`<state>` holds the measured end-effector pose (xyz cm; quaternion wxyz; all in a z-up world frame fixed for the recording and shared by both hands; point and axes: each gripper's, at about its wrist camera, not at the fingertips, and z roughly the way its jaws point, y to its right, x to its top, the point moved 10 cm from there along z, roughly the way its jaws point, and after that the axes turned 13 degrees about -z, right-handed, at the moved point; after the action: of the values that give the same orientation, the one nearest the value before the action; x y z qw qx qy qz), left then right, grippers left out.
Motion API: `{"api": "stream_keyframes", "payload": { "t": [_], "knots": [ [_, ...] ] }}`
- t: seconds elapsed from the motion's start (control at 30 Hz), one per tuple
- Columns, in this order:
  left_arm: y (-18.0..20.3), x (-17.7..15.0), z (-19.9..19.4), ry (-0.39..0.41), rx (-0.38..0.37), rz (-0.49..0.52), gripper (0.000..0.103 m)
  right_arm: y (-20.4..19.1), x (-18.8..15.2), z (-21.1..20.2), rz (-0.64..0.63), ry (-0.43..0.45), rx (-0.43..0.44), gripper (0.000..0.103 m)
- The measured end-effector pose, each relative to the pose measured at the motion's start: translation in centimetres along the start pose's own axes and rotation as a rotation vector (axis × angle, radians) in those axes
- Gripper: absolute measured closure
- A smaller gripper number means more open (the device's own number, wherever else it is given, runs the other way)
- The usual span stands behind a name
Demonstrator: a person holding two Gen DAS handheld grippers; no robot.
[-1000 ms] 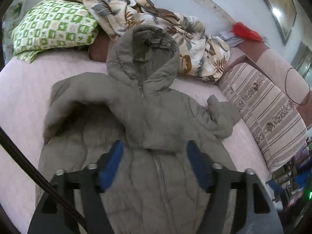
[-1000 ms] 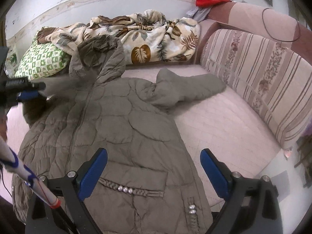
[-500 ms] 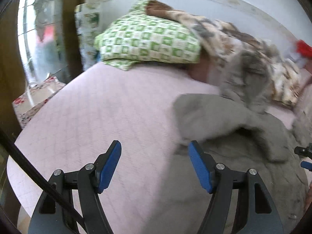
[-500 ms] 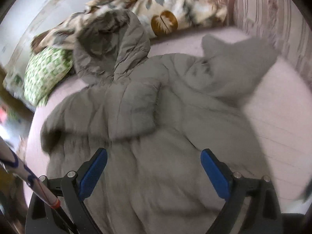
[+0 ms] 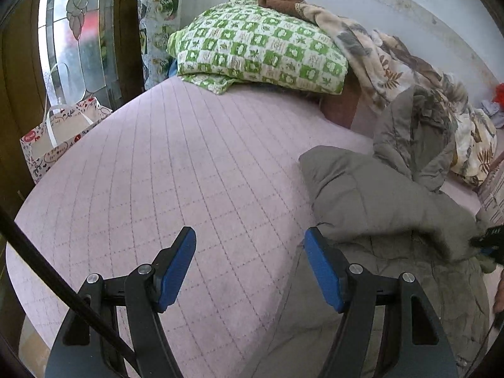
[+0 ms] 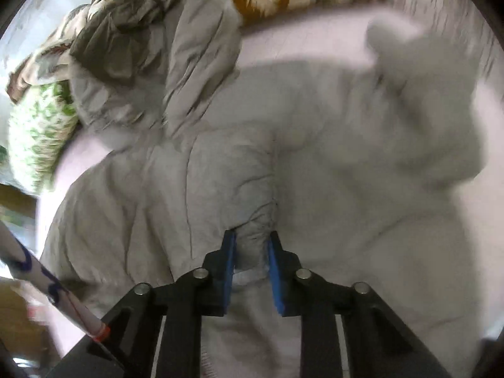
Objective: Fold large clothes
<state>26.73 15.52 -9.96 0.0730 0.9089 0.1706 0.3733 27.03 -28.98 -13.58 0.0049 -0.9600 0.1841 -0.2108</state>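
Note:
A large grey-olive hooded puffer coat [image 5: 378,208] lies front up on a pink quilted bed [image 5: 176,170]. One sleeve is folded across its chest. My left gripper [image 5: 250,249] is open and empty above the bed at the coat's left edge. In the blurred right wrist view my right gripper [image 6: 251,245] is shut on the cuff of the folded sleeve [image 6: 252,236] over the coat's body [image 6: 346,163]. The other sleeve [image 6: 434,94] lies out to the right. The hood [image 6: 195,50] points to the back.
A green checked pillow [image 5: 261,50] and a leaf-print blanket [image 5: 378,60] lie at the head of the bed. A paper gift bag [image 5: 60,132] stands by the bed's left edge, beside a wooden door with patterned glass [image 5: 72,31].
My left gripper swung left from over the coat to the bed at its left edge. My right gripper moved down onto the coat and shut on the folded sleeve's cuff.

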Motion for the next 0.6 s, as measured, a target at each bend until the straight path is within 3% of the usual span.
{"api": "stream_keyframes", "payload": {
  "t": [0.1,0.2,0.47,0.6],
  "knots": [
    [0.1,-0.4,0.2,-0.012,0.003,-0.001,0.033,3.8,1.7,-1.0,0.013,0.020,-0.151,0.084],
    [0.4,-1.0,0.7,-0.029,0.004,0.006,0.033,6.1,2.1,-0.6,-0.001,0.000,-0.226,0.085],
    [1.5,-2.1,1.5,-0.067,0.000,0.023,0.033,6.2,0.5,3.3,-0.018,-0.073,-0.248,0.081],
    [2.3,-2.7,0.3,-0.047,-0.011,0.025,0.033,6.5,0.5,1.0,-0.018,-0.039,-0.189,0.073]
  ]
}}
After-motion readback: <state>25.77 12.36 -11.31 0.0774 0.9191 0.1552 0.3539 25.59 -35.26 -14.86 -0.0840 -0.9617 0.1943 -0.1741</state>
